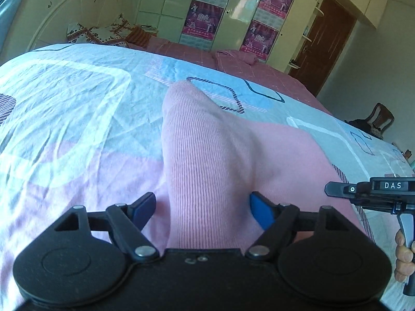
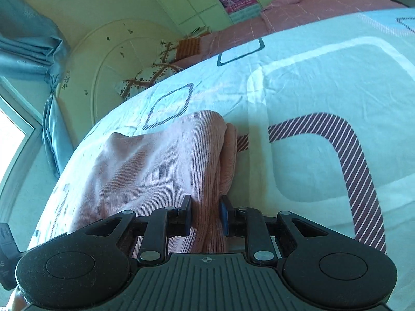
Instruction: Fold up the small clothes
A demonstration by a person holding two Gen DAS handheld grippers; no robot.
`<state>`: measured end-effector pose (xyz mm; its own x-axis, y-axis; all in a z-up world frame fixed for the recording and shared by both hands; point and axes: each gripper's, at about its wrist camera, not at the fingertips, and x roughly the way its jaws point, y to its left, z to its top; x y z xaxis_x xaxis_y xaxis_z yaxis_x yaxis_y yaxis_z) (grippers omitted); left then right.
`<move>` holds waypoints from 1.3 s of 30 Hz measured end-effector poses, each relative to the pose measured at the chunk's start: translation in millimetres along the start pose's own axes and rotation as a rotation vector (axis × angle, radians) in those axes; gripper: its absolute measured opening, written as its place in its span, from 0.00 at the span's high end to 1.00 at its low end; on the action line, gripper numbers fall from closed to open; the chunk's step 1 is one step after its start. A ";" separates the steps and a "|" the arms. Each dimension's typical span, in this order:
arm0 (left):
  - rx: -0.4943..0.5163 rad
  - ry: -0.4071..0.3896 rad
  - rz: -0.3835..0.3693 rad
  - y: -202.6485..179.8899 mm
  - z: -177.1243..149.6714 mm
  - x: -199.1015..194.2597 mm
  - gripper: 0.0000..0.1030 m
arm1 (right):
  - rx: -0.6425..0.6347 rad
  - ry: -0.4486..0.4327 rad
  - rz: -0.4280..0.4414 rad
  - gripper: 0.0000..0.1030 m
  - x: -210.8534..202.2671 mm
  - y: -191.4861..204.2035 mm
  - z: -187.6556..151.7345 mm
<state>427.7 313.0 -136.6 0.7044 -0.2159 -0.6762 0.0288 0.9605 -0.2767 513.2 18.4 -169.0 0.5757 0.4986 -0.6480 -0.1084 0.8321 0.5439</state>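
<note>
Left wrist view is filled mostly by one bed (image 1: 77,108), spread with a pale blue, white and pink sheet printed with rounded squares; a second, dusty-pink cover is seen at its far side. Behind the bed one cream wardrobe wall (image 1: 166,2) is seen, with four purple posters counted on its doors, two stacked on each of two panels. One brown door (image 1: 326,44) stands at the right, and one dark wooden chair (image 1: 378,118) is glimpsed beyond the bed's edge. One patterned pillow (image 2: 145,77) is propped by the arched headboard, and one blue curtain (image 2: 23,44) hangs at the window in the right wrist view.

One pink ribbed garment (image 1: 207,155) is laid on the sheet near the bed's near edge, folded over so that a doubled edge is shown along one side; it appears to be a small knitted top, though its exact kind cannot be made out.

Two grippers are counted. The left gripper (image 1: 203,211) is held with its fingers (image 1: 260,212) spread wide; the pink fabric passes between them but is not pressed by either pad. The right gripper (image 2: 206,216) is seen with its two fingers drawn narrow and clamped on a bunched fold of the same garment. One hand (image 1: 404,258) is partly seen at the edge, wrapped around the right gripper's handle.
</note>
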 end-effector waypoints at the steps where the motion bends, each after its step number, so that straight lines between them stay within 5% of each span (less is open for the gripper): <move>1: 0.001 -0.012 0.004 -0.7 3.3 -4.0 0.27 | 0.001 -0.004 0.003 0.80 -1.6 1.1 1.9; 5: 0.012 -0.084 0.012 -4.7 19.3 -13.0 0.30 | 0.015 -0.025 0.014 0.77 0.4 5.0 14.8; 8: 0.004 -0.087 0.031 -6.0 31.9 -1.2 0.31 | 0.042 -0.027 0.011 0.59 11.2 3.3 25.9; 11: -0.030 -0.070 0.054 -0.6 35.1 16.4 0.35 | 0.057 -0.033 -0.002 0.60 23.4 4.3 33.0; 14: -0.060 -0.066 0.069 4.9 32.6 29.1 0.34 | -0.020 -0.039 -0.027 0.83 33.1 15.4 37.8; 19: -0.143 -0.068 0.091 10.5 26.3 38.0 0.30 | -0.238 -0.095 -0.146 0.88 44.7 36.6 37.9; 26: -0.074 -0.094 0.102 -4.4 22.8 4.1 0.32 | -0.209 -0.080 -0.166 0.87 35.4 26.7 37.0; 30: -0.025 -0.092 0.089 -12.0 3.0 -23.8 0.32 | -0.153 -0.059 -0.094 0.51 -1.0 28.8 21.5; 33: -0.027 -0.077 0.101 -12.3 -14.9 -39.2 0.32 | -0.169 -0.029 -0.073 0.51 -21.5 35.1 -1.5; 35: -0.035 -0.063 0.102 -10.5 -26.4 -45.3 0.32 | -0.168 -0.010 -0.077 0.52 -29.6 36.0 -15.9; 38: -0.076 -0.051 0.105 -7.0 -37.1 -47.2 0.32 | -0.184 0.025 -0.090 0.84 -31.3 37.9 -34.5; 39: -0.092 -0.047 0.105 -6.9 -38.0 -47.1 0.32 | -0.183 0.032 -0.098 0.86 -30.4 38.6 -38.8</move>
<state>367.3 309.9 -128.8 0.7329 -0.1040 -0.6724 -0.1107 0.9568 -0.2687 460.1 44.8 -149.1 0.5653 0.4181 -0.7111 -0.2003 0.9058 0.3733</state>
